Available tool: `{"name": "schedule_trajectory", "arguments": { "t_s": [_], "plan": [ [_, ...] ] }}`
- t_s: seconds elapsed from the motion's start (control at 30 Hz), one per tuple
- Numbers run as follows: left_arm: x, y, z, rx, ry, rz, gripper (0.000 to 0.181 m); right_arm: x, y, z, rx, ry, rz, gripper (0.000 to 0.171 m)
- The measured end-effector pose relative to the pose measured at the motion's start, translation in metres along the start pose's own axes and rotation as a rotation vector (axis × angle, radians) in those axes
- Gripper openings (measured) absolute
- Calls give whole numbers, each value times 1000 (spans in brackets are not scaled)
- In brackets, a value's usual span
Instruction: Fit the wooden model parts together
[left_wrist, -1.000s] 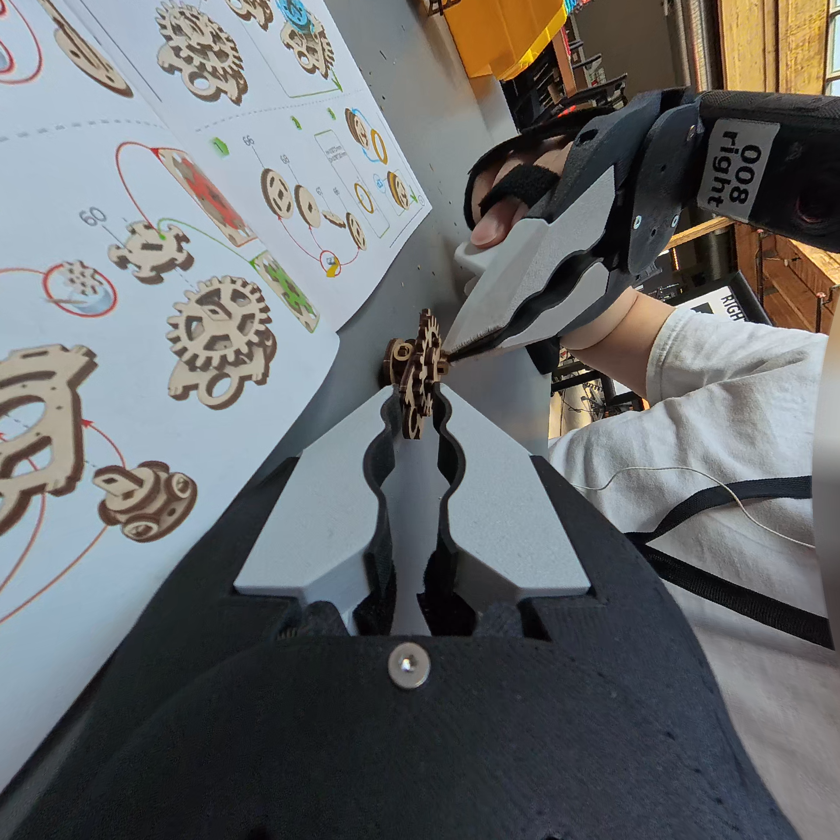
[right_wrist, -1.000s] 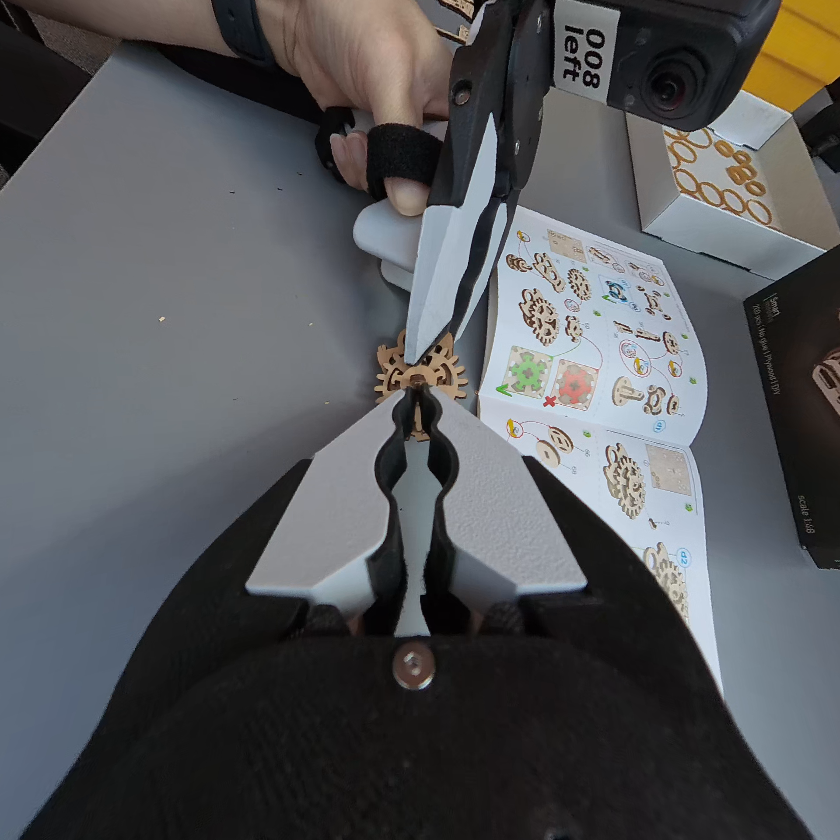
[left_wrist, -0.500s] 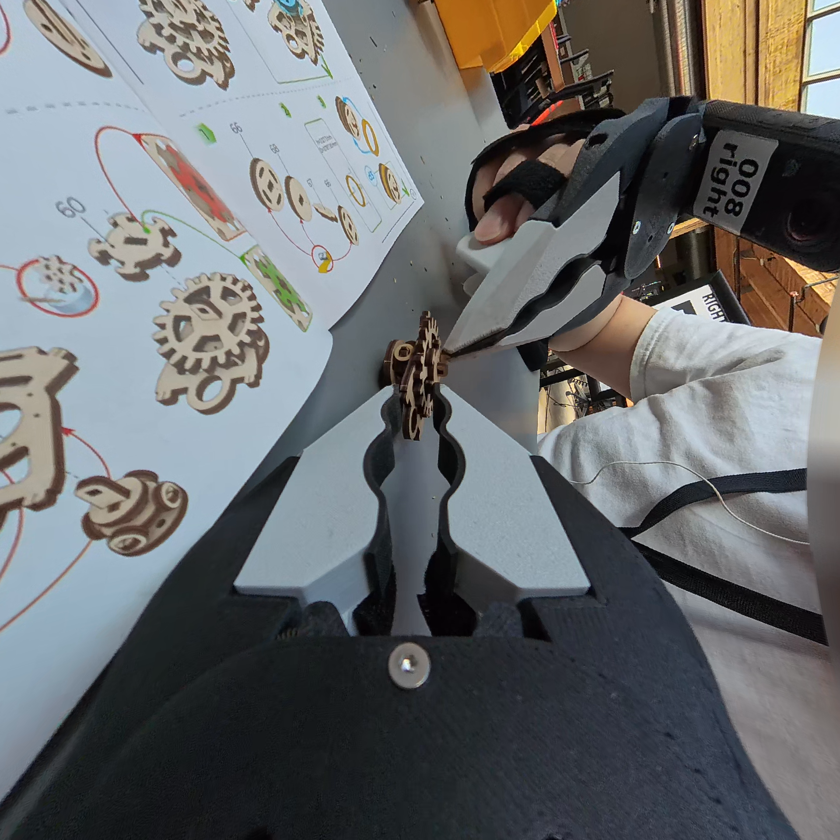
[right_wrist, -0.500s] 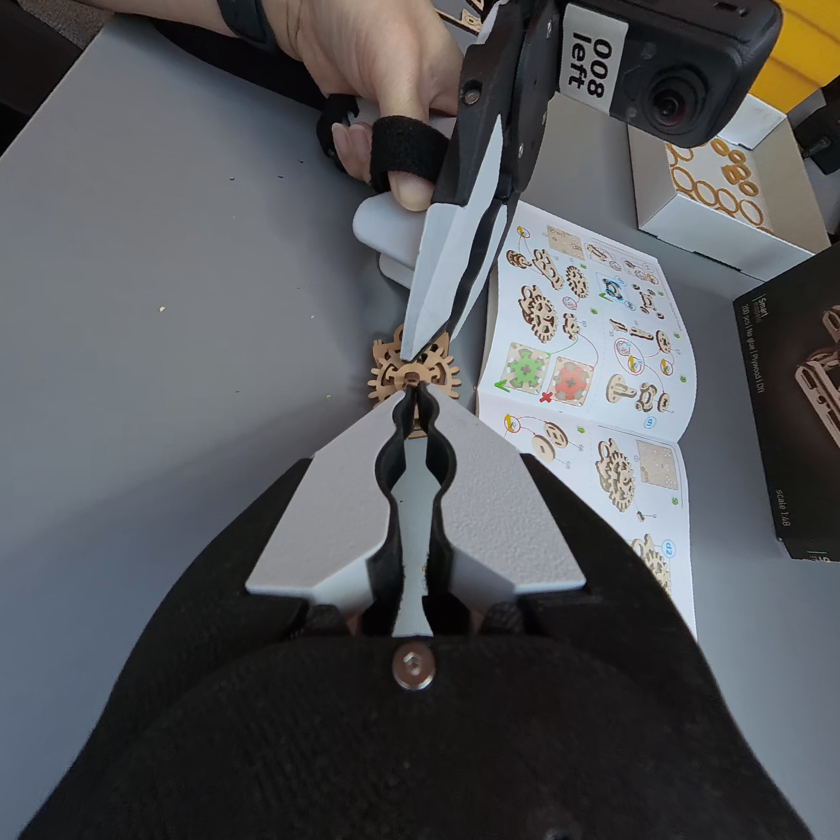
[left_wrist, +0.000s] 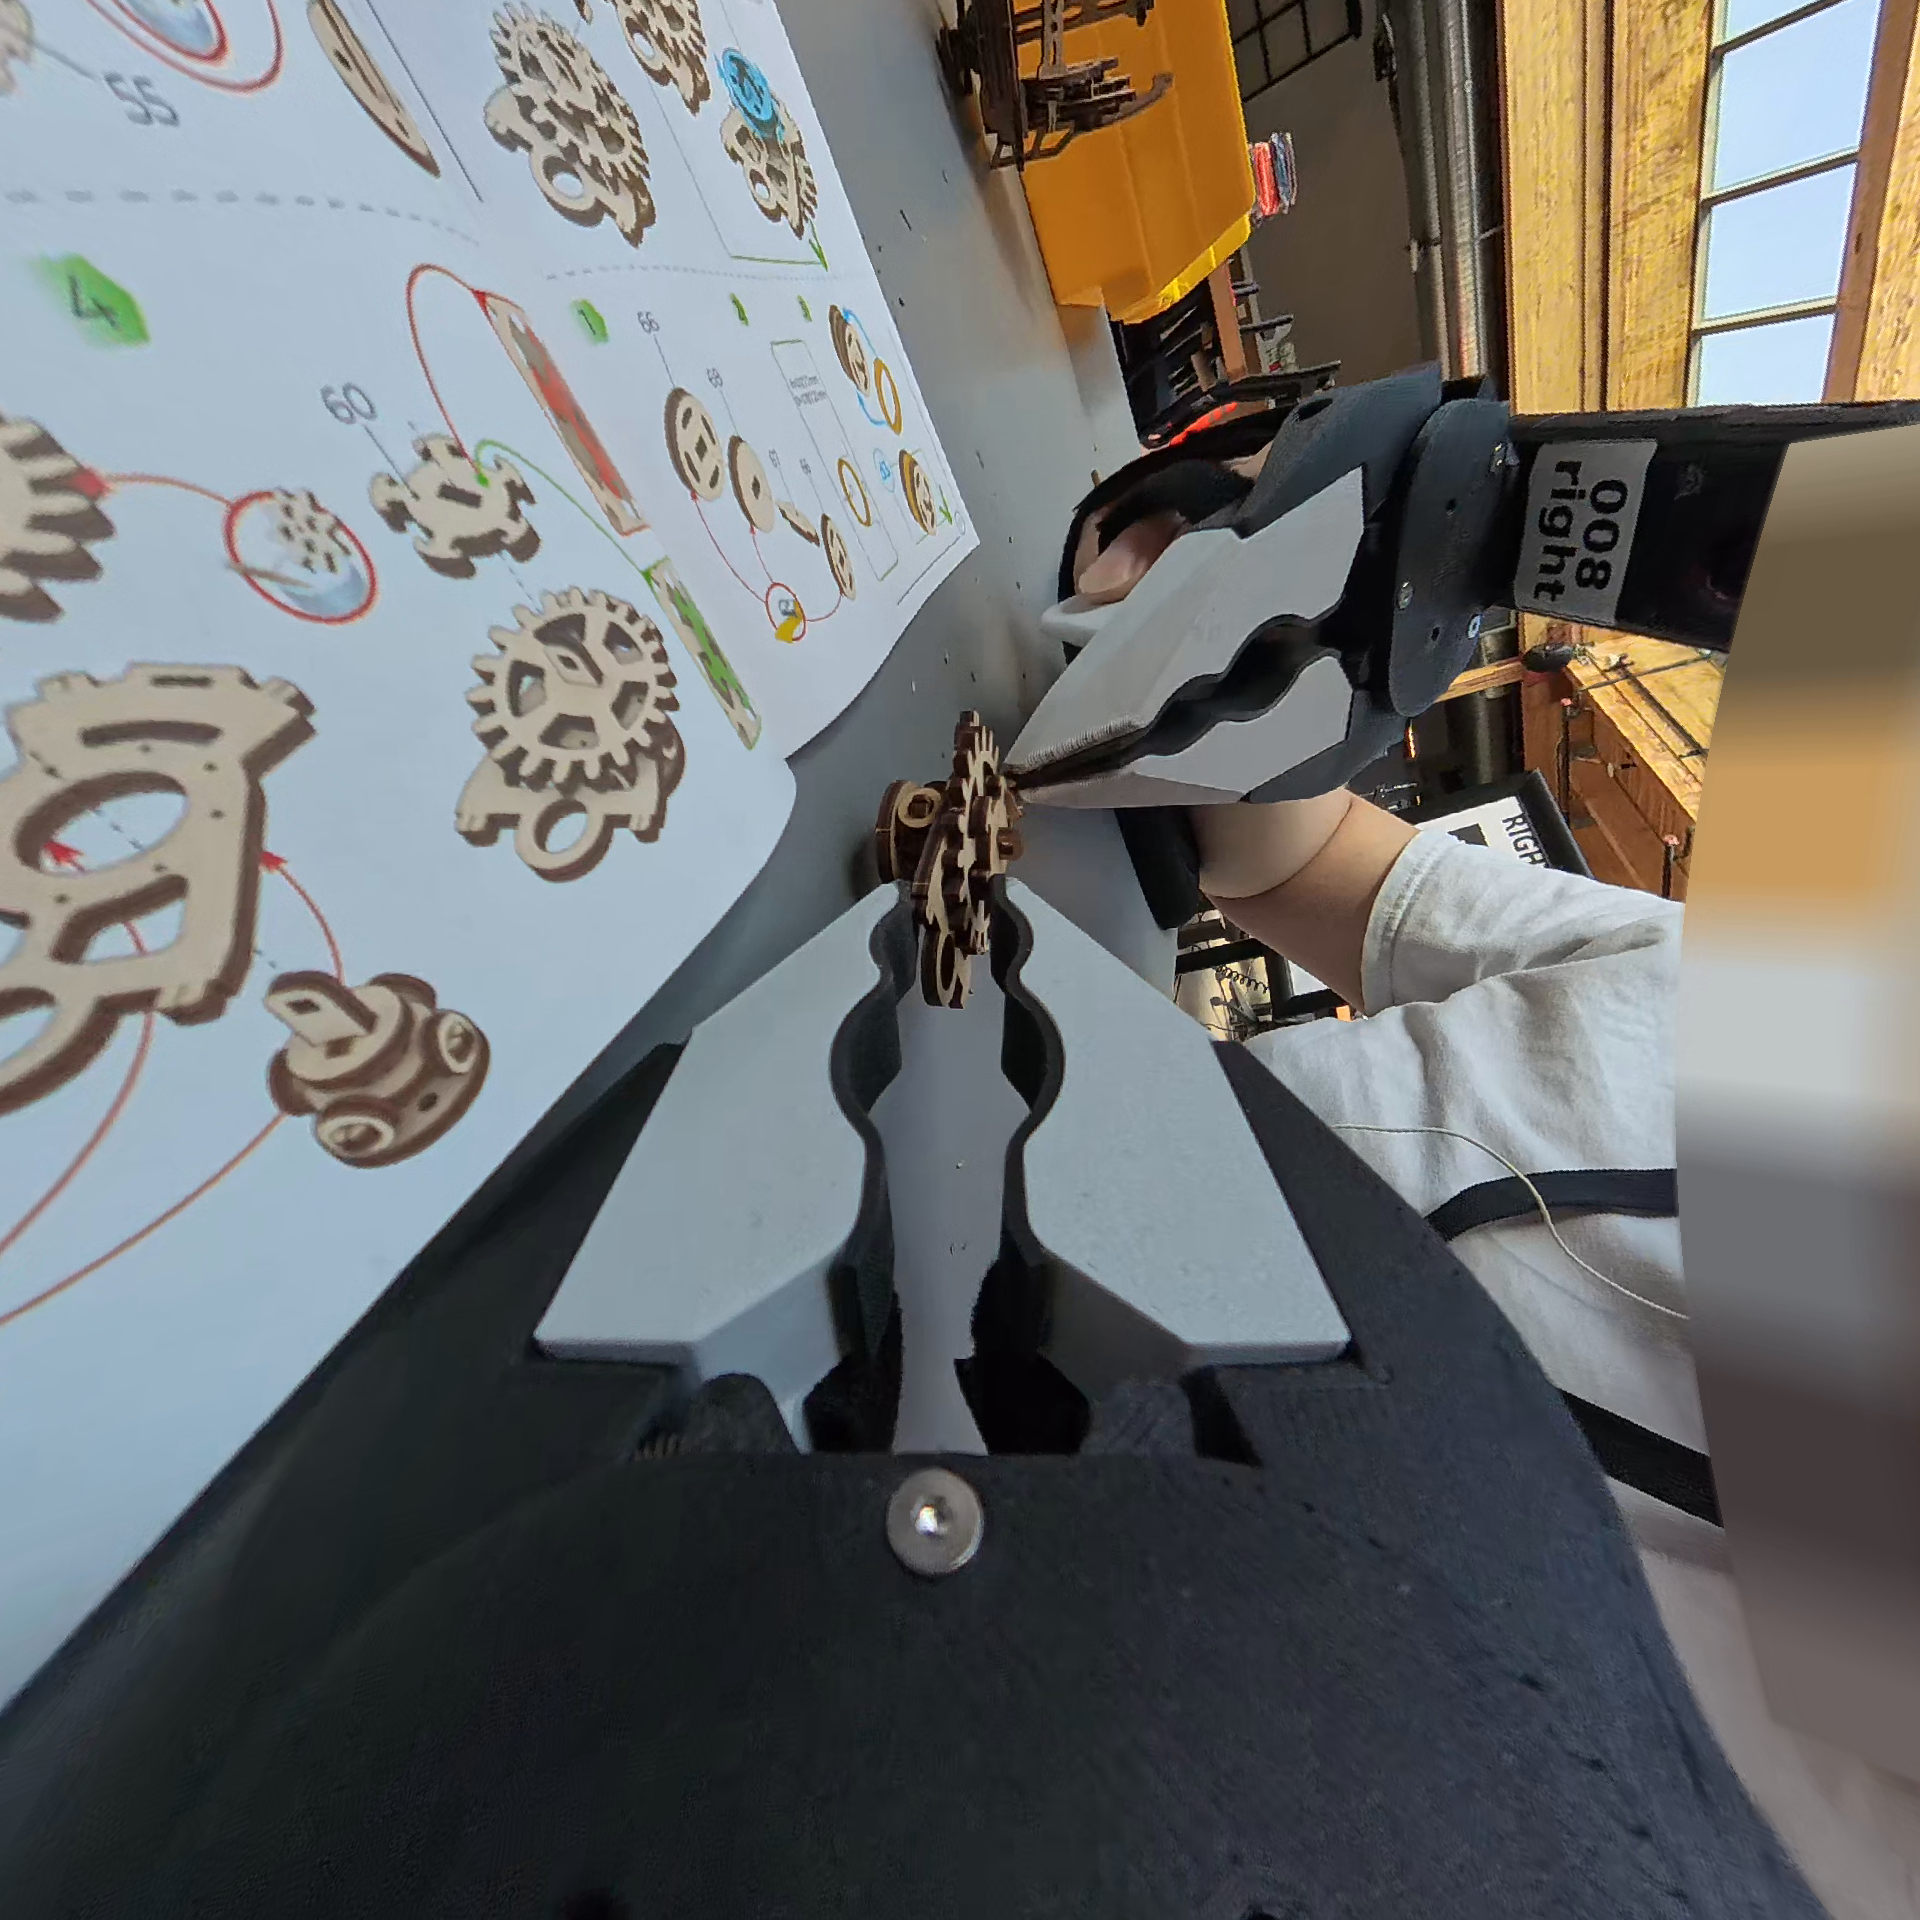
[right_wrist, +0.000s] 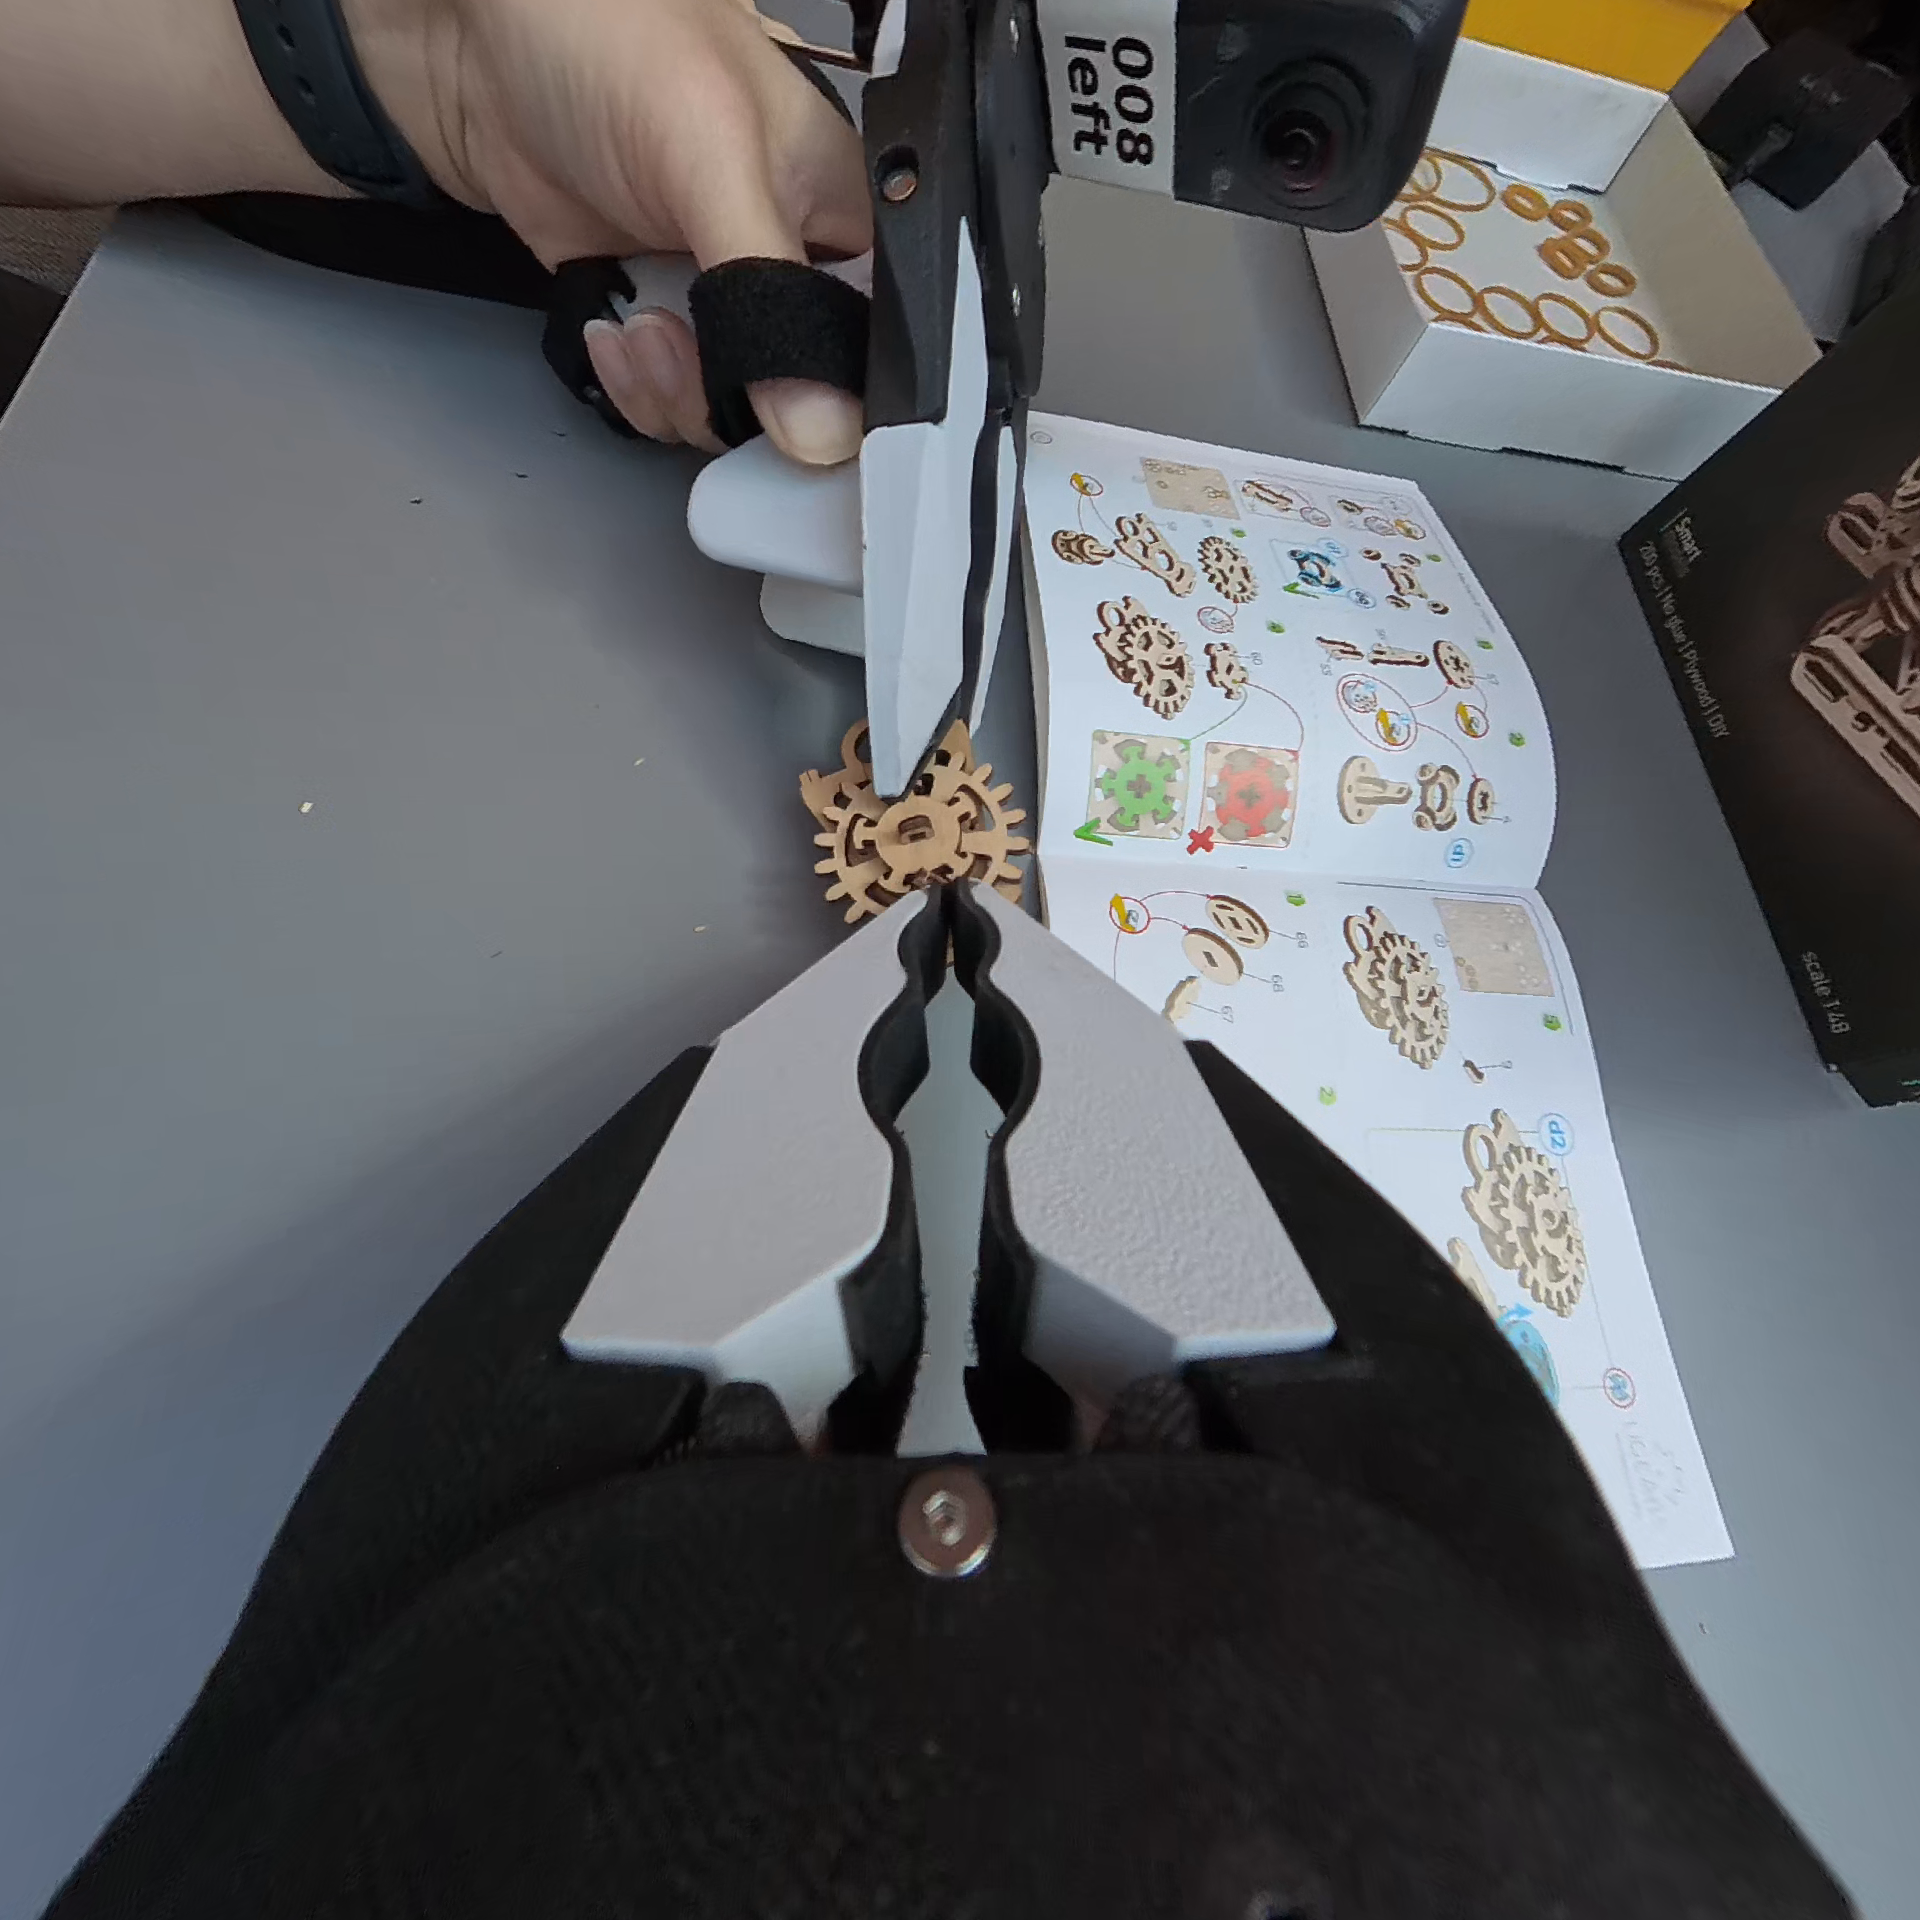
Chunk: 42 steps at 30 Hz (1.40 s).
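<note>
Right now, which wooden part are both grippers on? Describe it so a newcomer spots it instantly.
Start at the open instruction booklet on the grey table. Just off its left edge sits the wooden gear assembly, gripped edge-on by the left gripper while the right gripper pinches at its centre hub. It's real toothed plywood; the booklet's gears are flat prints.

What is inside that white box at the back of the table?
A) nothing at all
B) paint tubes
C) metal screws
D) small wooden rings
D: the right wrist view shows the open white box behind the instruction booklet holding many small wooden rings.
</note>
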<state>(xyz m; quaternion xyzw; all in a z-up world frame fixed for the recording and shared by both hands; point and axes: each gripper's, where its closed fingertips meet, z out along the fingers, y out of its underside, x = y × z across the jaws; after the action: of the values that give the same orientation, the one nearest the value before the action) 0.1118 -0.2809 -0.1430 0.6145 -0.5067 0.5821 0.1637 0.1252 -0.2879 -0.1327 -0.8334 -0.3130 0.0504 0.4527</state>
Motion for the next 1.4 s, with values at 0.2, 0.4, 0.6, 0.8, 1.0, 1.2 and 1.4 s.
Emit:
{"name": "schedule_trajectory", "arguments": {
  "t_s": [0.2,0.4,0.6,0.8,1.0,1.2,1.4],
  "plan": [
    [-2,-3,0,35,-21,-15,11,5,-9,-1,29,47,40,0],
    [-2,-6,0,62,-10,-53,11,9,-7,4,-14,132,-32,0],
    [-2,-7,0,69,5,-86,12,9,-7,5,-31,175,-93,0],
    [-2,-7,-1,69,14,-90,12,9,-5,4,-11,141,-43,0],
    [-1,-7,-1,66,26,-92,12,7,-6,3,12,114,-31,0],
    [1,-6,-1,55,41,-95,12,7,-6,1,18,102,-48,1],
    [5,3,1,-18,70,-93,12,-9,-11,-12,56,-106,-283,16]
  ]
}}
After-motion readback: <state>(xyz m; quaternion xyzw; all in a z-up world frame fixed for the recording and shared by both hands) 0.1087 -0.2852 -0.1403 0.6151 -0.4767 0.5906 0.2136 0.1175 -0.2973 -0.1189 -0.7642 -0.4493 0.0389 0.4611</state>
